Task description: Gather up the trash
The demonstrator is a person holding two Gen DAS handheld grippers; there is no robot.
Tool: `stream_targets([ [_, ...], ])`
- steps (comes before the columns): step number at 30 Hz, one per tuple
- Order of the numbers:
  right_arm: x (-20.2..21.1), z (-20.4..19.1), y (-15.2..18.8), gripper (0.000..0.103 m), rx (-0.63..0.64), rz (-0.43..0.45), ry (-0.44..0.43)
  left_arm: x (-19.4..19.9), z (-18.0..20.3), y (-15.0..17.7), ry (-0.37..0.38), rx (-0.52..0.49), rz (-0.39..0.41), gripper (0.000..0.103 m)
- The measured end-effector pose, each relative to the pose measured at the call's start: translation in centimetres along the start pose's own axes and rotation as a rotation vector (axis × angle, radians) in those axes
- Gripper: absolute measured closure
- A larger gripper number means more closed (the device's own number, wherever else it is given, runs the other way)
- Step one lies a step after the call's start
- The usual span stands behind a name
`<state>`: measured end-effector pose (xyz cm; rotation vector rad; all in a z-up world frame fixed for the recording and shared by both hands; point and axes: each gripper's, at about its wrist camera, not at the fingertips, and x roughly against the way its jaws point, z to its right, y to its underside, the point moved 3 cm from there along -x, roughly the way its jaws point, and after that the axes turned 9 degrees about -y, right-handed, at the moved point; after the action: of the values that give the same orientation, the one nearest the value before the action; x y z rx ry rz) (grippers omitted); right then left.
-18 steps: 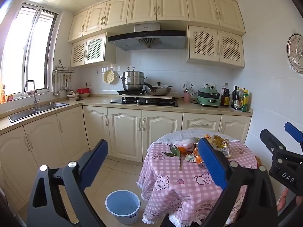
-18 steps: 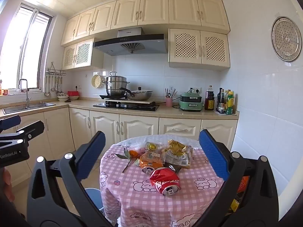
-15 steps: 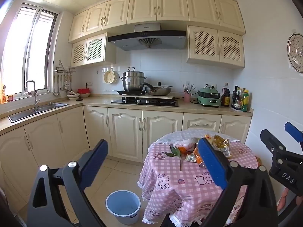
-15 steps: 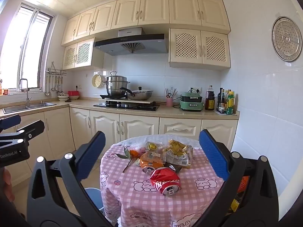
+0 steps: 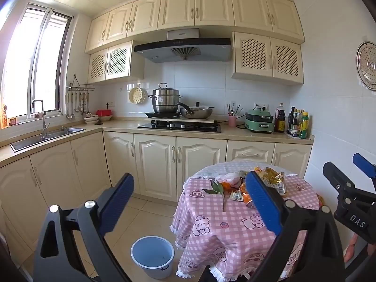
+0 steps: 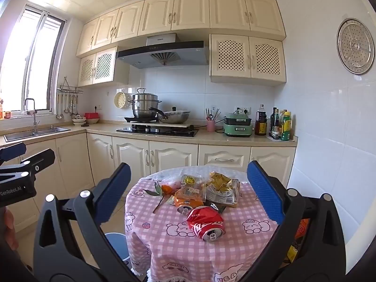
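A small round table (image 6: 164, 246) covered with a pink checked tablecloth with bear prints stands in a kitchen with cream cabinets. The trash lies together near the far half of the tabletop. The crushed red drink can (image 6: 205, 222) is the nearest piece, lying on its side with the open top toward the camera. Just behind it lies a crushed orange drink can (image 6: 188, 205), and behind that a yellow-orange snack wrapper (image 6: 191, 184). A torn gold and silver foil snack bag (image 6: 222, 188) sits to the right of the wrapper. At the left of the pile there is a small orange fruit with a green leafy twig (image 6: 162, 191).

On the tiled floor, just beside the table at its left side, stands a light blue round plastic bucket (image 5: 152, 256); it looks nearly empty.

The left gripper (image 5: 188, 202), black with blue pads, has its jaws spread wide, and nothing is between them; it is in the air in front of the table. The right gripper (image 6: 188, 189) has its jaws wide apart too, with nothing gripped; the trash pile appears between its fingers but lies well beyond them on the table.
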<state>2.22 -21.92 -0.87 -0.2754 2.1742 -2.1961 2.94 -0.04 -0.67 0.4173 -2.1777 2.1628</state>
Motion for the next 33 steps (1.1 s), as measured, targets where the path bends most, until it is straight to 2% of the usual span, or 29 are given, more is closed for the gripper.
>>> stream_targets([
  [11, -0.2, -0.3, 1.1, 0.006, -0.003, -0.005, -0.003, 0.0, 0.0, 0.0, 0.001, 0.001, -0.001, 0.009],
  [33, -0.3, 0.2, 1.3, 0.006, -0.011, -0.017, -0.005, 0.0, 0.0, 0.0, 0.001, 0.0, -0.003, 0.009],
])
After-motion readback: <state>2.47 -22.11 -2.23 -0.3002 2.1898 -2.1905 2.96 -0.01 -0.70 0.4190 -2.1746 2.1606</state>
